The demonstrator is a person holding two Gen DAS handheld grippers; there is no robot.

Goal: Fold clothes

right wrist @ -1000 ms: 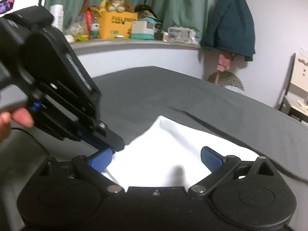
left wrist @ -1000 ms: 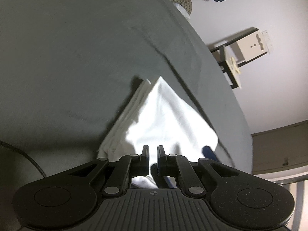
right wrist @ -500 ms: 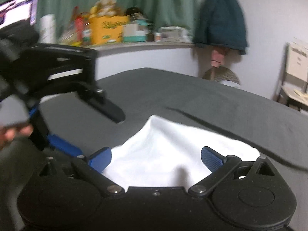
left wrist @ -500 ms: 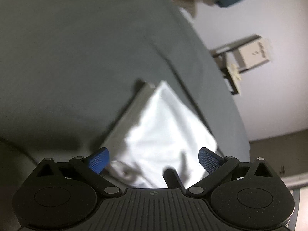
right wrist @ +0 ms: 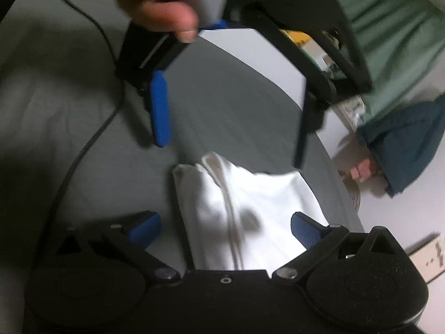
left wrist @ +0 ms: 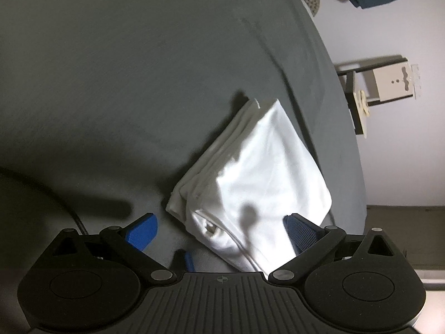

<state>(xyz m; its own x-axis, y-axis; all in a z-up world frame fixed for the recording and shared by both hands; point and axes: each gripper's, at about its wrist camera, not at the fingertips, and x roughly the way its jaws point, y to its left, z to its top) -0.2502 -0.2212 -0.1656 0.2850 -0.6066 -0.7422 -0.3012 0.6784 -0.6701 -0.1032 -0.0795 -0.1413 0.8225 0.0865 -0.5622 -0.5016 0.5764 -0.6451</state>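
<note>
Folded white garment [left wrist: 258, 178] lying flat on grey bed sheet [left wrist: 125, 83], stacked layers showing along its left edge, collar opening at the near end. Left gripper [left wrist: 219, 229] above near end of garment, jaws spread wide, holding nothing; blue pads either side, right pad over the cloth edge, left pad over bare sheet. Right gripper [right wrist: 225, 225] likewise wide open and empty, near end of the garment [right wrist: 236, 211] between its pads; contact not discernible, view blurred. In right wrist view, left gripper [right wrist: 228, 150] hanging over far end of garment, hand [right wrist: 155, 0] gripping its body, black cable [right wrist: 83, 144] trailing across sheet. Teal jacket [right wrist: 403, 150] hanging on wall, green curtain [right wrist: 389, 27] behind.
</note>
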